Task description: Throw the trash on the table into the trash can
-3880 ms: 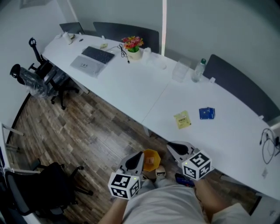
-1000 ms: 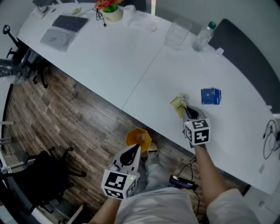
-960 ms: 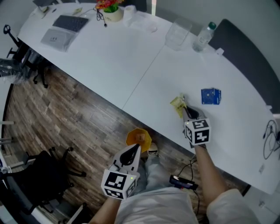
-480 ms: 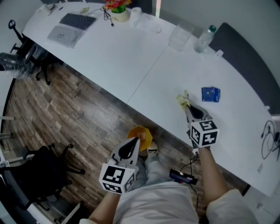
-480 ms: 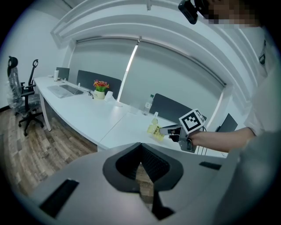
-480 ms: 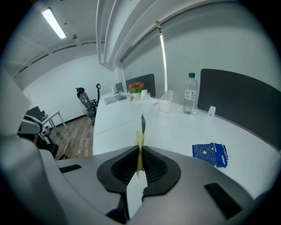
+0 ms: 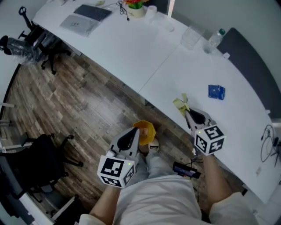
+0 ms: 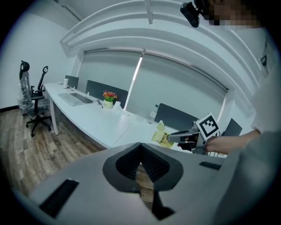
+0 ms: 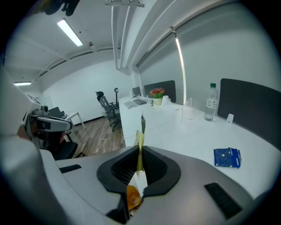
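Observation:
A crumpled yellow wrapper (image 7: 179, 104) hangs just above the white table (image 7: 145, 52), near its front edge. My right gripper (image 7: 186, 111) is shut on it. In the right gripper view the wrapper (image 9: 138, 143) stands edge-on between the pads. A blue packet (image 7: 217, 92) lies flat on the table farther back, also seen as the blue packet (image 9: 227, 157). On the wood floor below stands a small orange trash can (image 7: 148, 128). My left gripper (image 7: 135, 131) hovers beside the can, shut and empty; its pads meet at the left gripper (image 8: 141, 154) tip.
A water bottle (image 7: 214, 39), a clear box (image 7: 191, 37), a flower pot (image 7: 135, 8) and a keyboard (image 7: 92, 12) sit along the table's far side. Office chairs (image 7: 41, 160) stand on the floor at left. My shoe (image 7: 153, 146) is beside the can.
The right gripper has lifted the yellow wrapper off the table and drawn it toward the table's front edge. The left gripper has risen a little near the trash can.

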